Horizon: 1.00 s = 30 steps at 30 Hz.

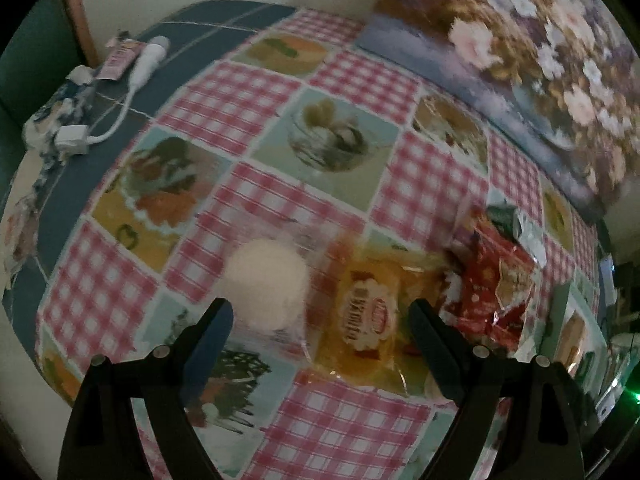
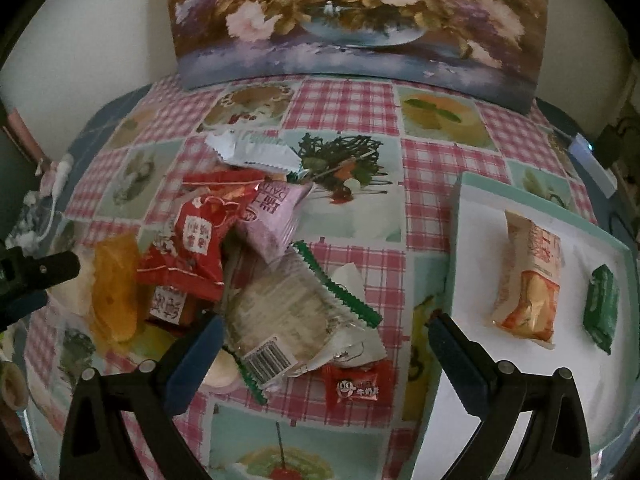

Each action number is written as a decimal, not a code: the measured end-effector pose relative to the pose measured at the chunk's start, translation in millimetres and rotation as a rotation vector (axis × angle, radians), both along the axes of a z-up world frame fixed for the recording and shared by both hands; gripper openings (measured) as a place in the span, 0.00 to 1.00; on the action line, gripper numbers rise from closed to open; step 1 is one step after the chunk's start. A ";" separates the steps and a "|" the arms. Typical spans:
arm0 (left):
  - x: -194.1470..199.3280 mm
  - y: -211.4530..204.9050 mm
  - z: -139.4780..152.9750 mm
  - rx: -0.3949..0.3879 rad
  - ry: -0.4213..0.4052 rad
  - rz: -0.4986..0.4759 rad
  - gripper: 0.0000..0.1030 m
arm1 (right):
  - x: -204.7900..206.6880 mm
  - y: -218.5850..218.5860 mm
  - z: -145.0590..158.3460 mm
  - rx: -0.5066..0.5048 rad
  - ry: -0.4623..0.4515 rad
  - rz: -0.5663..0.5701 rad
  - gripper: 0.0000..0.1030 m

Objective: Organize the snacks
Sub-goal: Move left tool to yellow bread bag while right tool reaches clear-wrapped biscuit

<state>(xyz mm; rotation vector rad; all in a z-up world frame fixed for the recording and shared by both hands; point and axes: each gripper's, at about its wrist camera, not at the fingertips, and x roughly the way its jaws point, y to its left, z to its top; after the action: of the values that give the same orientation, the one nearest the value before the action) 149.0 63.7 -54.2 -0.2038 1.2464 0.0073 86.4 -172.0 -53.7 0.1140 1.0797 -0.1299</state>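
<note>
the left gripper (image 1: 322,320) stands with jaws wide apart at the bottom of its frame, a yellow packet (image 1: 370,322) and a pale round snack (image 1: 266,282) between the fingers, nothing clamped. the right gripper (image 2: 324,334) is likewise spread, hovering over a clear green-edged packet (image 2: 294,316) at lower centre. red packets (image 2: 192,248) pile at centre left on the checked tablecloth (image 2: 348,108). at right, the tray (image 2: 468,216) holds an orange packet (image 2: 528,280) and a green packet (image 2: 600,308).
</note>
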 end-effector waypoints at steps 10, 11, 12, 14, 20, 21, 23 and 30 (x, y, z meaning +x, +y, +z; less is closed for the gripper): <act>5.4 -19.6 -6.8 0.060 0.016 -0.050 0.87 | 8.1 18.8 -11.5 -0.064 0.012 0.072 1.00; 4.8 -20.3 -4.8 0.053 0.009 -0.052 0.87 | 8.8 18.7 -11.8 -0.063 0.013 0.072 1.00; 4.9 -21.9 -2.6 0.043 0.002 -0.055 0.87 | 8.9 18.6 -12.3 -0.063 0.014 0.072 1.00; 4.3 -23.8 0.2 0.028 -0.008 -0.067 0.87 | 9.0 18.6 -13.0 -0.063 0.017 0.071 1.00; 4.6 -36.3 -6.7 0.035 0.013 -0.110 0.87 | 8.0 16.5 -12.8 -0.072 0.022 0.068 1.00; 4.9 -37.1 -8.6 0.035 0.019 -0.111 0.87 | 7.7 14.6 -12.1 -0.073 0.021 0.060 1.00; 5.1 -38.7 -11.9 0.041 0.025 -0.116 0.87 | 6.6 12.0 -10.5 -0.071 0.016 0.045 1.00; 6.0 -47.1 -18.1 0.096 0.028 -0.140 0.87 | 6.0 16.2 -10.8 -0.080 0.026 0.057 0.98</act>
<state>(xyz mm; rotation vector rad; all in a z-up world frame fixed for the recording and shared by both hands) 155.1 16.5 -72.3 -0.0334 1.2828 -0.0507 92.4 -155.8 -64.5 0.0098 1.1016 -0.1229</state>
